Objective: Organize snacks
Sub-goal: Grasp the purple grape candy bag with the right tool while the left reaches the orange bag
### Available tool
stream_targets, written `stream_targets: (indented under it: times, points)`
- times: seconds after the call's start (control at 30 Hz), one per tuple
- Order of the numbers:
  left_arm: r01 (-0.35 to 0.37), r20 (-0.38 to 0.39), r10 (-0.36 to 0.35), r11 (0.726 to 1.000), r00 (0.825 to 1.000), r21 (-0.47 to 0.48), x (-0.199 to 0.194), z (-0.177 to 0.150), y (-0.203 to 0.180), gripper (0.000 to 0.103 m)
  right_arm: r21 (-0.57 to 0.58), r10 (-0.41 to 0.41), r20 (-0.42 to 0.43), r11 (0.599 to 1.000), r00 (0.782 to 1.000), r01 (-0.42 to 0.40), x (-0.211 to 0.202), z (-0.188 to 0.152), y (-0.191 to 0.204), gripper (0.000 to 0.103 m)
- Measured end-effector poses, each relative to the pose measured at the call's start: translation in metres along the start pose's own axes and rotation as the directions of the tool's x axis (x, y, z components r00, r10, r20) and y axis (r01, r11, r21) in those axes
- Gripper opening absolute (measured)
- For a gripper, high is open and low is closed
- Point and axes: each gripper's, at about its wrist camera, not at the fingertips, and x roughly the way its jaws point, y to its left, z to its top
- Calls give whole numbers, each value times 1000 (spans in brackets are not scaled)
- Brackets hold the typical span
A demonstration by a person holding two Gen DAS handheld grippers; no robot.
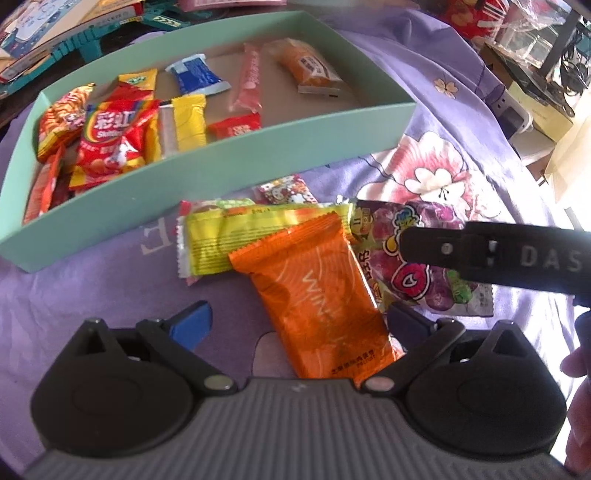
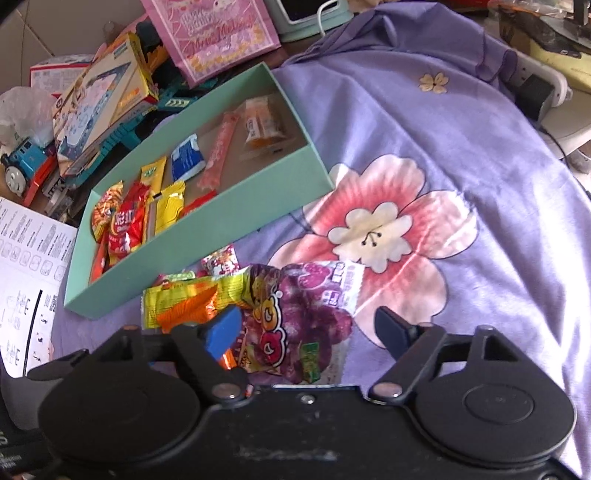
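Observation:
A mint green box (image 1: 207, 173) holds several snack packets and also shows in the right wrist view (image 2: 207, 236). In front of it on the purple cloth lie loose snacks: an orange packet (image 1: 317, 295), a yellow-green packet (image 1: 240, 236), a purple grape gummy bag (image 1: 424, 280) and a small Hello Kitty candy (image 1: 288, 190). My left gripper (image 1: 299, 321) is open with the orange packet's near end between its fingers. My right gripper (image 2: 308, 330) is open over the grape bag (image 2: 306, 314), with the bag between its fingers; its arm also shows in the left wrist view (image 1: 498, 254).
The purple flowered cloth (image 2: 461, 166) covers the surface. Toy boxes, a pink card (image 2: 218, 33), a blue toy train (image 2: 22, 162) and printed sheets (image 2: 26, 266) crowd the far left behind the box. Cables and boxes (image 1: 535, 74) lie at the far right.

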Motion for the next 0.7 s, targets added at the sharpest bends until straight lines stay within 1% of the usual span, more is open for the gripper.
stream_targets:
  times: [0.07,0.17,0.23,0.33,0.37,0.4,0.43,0.47,0.5,0.53,0.57,0.6,0.63,0.67,0.7]
  points:
    - [5,0,-5,1000,1000,4,3,-1,1,103,-5,2,-10,1000,1000,-2,5,0,2,74]
    - [22,-5,-22,1000,1000,-4,8,-2,6,103,-11,3,-15,1000,1000,-3,12,0,4,74]
    - [33,-5,-33,999,999,-8,10,-2,9,103,-17,-1,-8,1000,1000,0,16,0,6,74]
    - [33,5,-33,999,999,11,10,-2,8,103,-48,-17,9,999,1000,17,21,0,12,74]
    - [33,8,-33,999,999,15,10,-2,7,102,-64,-24,12,998,1000,25,22,0,15,72]
    - [35,11,-35,999,999,17,10,-2,7,101,-81,-33,17,996,999,34,23,-1,18,67]
    - [37,16,-38,999,999,21,10,-2,7,100,-95,-41,22,995,999,43,23,-2,21,65]
    - [40,19,-41,999,999,26,10,-2,7,98,-107,-42,26,993,999,45,23,-4,23,61]
    - [43,23,-44,999,999,33,9,-3,6,95,-111,-39,26,993,999,41,23,-4,25,54]
    - [48,27,-49,998,998,40,8,-3,6,93,-111,-37,23,993,999,40,24,-5,26,53]
    - [54,30,-56,997,998,47,7,-4,5,89,-110,-37,24,993,999,39,23,-5,25,50]
    - [61,33,-63,997,997,53,5,-5,5,82,-108,-33,21,994,999,35,22,-5,25,44]
    - [69,37,-72,996,997,59,3,-5,5,78,-105,-27,17,994,999,29,22,-5,24,40]
    - [77,39,-79,995,996,63,2,-6,5,71,-100,-20,12,995,1000,21,21,-5,24,35]
    - [80,41,-83,995,996,67,1,-6,4,69,-92,-9,6,996,1000,10,21,-5,24,31]
